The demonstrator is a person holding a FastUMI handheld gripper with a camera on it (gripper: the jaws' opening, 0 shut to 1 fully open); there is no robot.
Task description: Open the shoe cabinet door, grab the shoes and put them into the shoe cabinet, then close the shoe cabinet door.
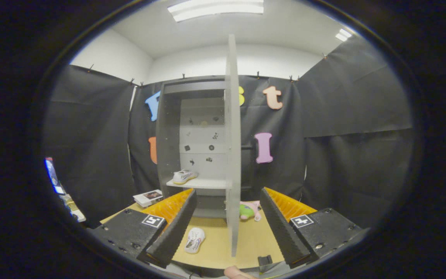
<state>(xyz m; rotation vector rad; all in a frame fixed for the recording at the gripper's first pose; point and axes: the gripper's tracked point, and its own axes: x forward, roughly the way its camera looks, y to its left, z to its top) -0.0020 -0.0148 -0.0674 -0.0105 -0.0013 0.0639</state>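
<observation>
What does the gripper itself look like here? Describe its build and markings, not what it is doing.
The gripper has two long wedge-shaped fingers with finely ribbed inner faces. Each sits on a blocky black housing with visible screws and carries a small square black-and-white marker on top. Ridged orange panels run behind the fingers. They stand apart, open.

A tan counter (215, 248) carries the scene. On it, at the left beside the booth's black cloth wall (91, 155), lies a small stack of booklets (148, 197) with a dark picture on the top cover. Further right, near the back of the counter, a soft toy (249, 210) in green and pink lies on its side. Overhead, two ceiling light panels (215, 8) glow against the white ceiling, and white room walls (114, 58) rise above the cloth.
</observation>
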